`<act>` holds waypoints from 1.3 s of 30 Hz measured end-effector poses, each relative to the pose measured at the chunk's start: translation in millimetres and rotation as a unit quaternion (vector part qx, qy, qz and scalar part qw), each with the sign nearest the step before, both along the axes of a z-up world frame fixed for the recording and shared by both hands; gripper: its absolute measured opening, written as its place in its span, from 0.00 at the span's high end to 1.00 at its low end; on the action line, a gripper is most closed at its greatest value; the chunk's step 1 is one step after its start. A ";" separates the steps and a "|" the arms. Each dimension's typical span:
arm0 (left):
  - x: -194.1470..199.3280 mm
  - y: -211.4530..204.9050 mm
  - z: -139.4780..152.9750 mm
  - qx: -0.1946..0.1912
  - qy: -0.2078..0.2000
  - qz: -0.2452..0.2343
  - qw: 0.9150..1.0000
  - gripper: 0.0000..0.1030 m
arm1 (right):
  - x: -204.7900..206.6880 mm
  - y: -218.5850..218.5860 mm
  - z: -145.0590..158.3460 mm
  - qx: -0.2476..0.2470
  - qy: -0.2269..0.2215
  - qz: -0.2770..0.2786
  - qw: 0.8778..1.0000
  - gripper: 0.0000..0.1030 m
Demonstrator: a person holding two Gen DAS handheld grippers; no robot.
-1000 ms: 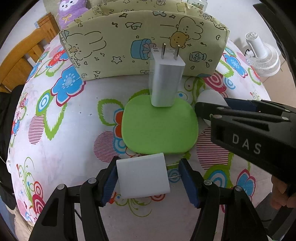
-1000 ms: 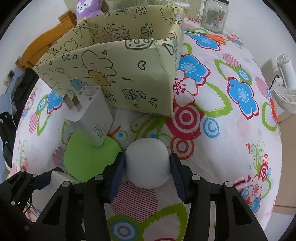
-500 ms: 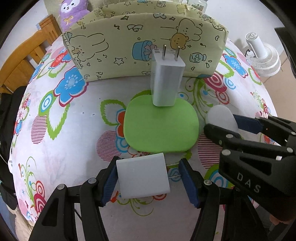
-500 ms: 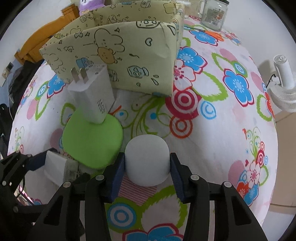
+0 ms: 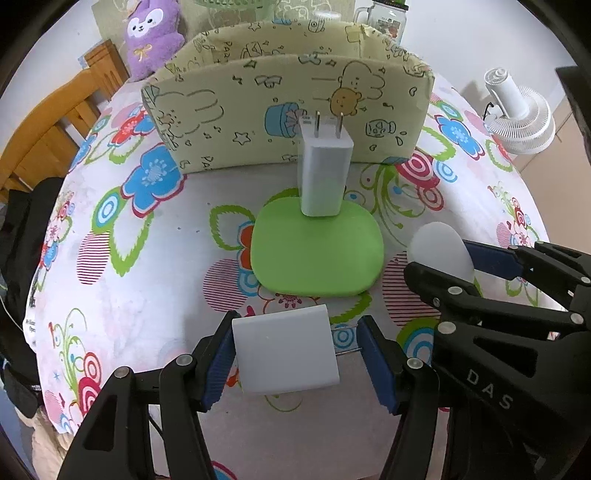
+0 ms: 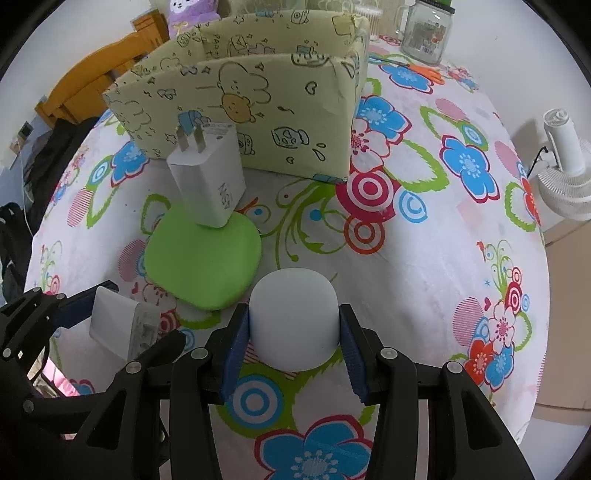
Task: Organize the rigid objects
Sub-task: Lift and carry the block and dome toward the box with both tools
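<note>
My left gripper (image 5: 295, 354) is shut on a flat white plug adapter (image 5: 284, 350). Its metal prongs press against the right pad. The left gripper sits just in front of a green rounded pad (image 5: 316, 247). A taller white charger (image 5: 325, 173) stands upright on the pad's far edge, prongs up. To the right of the pad, my right gripper (image 6: 293, 328) is shut on a white dome-shaped object (image 6: 293, 317). In the right wrist view the left gripper (image 6: 122, 321) with its adapter (image 6: 114, 321) shows at lower left, beside the pad (image 6: 201, 258) and the charger (image 6: 208, 177).
A yellow cartoon-print fabric box (image 5: 288, 107) stands open-topped behind the charger on the flowered tablecloth (image 5: 147, 258). Behind it are a glass jar (image 6: 426, 33) and a purple plush toy (image 5: 151, 33). A wooden chair (image 5: 48, 125) stands left and a white fan (image 5: 517, 114) right, off the table.
The right gripper has drawn back from the box, towards the near right, carrying the dome-shaped object. The left gripper and its adapter have stayed put.
</note>
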State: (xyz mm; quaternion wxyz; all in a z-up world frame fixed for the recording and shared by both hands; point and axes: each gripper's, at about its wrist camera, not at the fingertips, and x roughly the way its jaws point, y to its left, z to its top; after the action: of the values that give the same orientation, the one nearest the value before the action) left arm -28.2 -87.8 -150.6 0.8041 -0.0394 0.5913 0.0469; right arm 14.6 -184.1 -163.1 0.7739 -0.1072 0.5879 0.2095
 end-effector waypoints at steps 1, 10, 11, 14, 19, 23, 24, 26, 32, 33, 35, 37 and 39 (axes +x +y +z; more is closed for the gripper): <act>0.4 -0.3 0.5 0.002 0.001 -0.001 1.000 0.36 | -2.6 0.4 2.9 0.001 -0.001 0.001 1.000 0.51; 1.0 -3.0 14.6 0.019 0.004 -0.005 1.000 0.36 | 0.2 -2.0 19.0 0.014 -0.008 -0.010 1.000 0.51; 1.3 -3.4 17.3 0.022 0.002 -0.006 1.000 0.36 | 0.4 -3.3 21.6 0.017 -0.009 -0.012 1.000 0.51; -0.1 -4.5 27.0 0.024 -0.004 -0.006 1.000 0.36 | 1.2 -6.3 30.0 0.024 -0.012 -0.016 1.000 0.51; 1.0 -3.0 41.9 0.029 -0.012 -0.007 0.999 0.36 | 0.8 -8.4 44.8 0.036 -0.022 -0.018 0.999 0.51; 2.4 -2.8 51.5 0.027 -0.019 -0.010 0.999 0.36 | 1.0 -9.9 55.6 0.042 -0.031 -0.021 0.998 0.51; 2.7 -2.9 54.2 0.027 -0.021 -0.011 0.999 0.36 | 1.1 -10.3 58.4 0.043 -0.033 -0.021 0.998 0.51; 3.8 -3.9 59.4 0.029 -0.025 -0.013 0.999 0.36 | 1.6 -10.1 64.6 0.043 -0.038 -0.021 0.998 0.51; 8.4 -5.8 76.2 0.037 -0.039 -0.016 0.998 0.36 | 3.3 -12.8 85.6 0.051 -0.055 -0.020 0.997 0.51; 8.8 -5.5 77.9 0.036 -0.040 -0.015 0.998 0.36 | 3.8 -13.2 88.5 0.052 -0.058 -0.021 0.997 0.51; 9.7 -4.7 82.4 0.032 -0.044 -0.013 0.998 0.36 | 4.5 -13.8 93.4 0.055 -0.061 -0.020 0.996 0.51; 10.5 -3.7 85.9 0.029 -0.046 -0.013 0.998 0.36 | 5.0 -13.7 97.9 0.057 -0.062 -0.021 0.996 0.51; 11.4 -3.0 87.6 0.028 -0.047 -0.012 0.998 0.36 | 4.7 -12.2 102.1 0.060 -0.062 -0.021 0.996 0.51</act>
State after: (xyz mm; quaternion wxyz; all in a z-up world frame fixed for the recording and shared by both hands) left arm -16.8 -90.8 -63.0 0.8322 -0.0120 0.5520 0.0520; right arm 19.4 -196.3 -61.0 0.8181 -0.0606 0.5275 0.2208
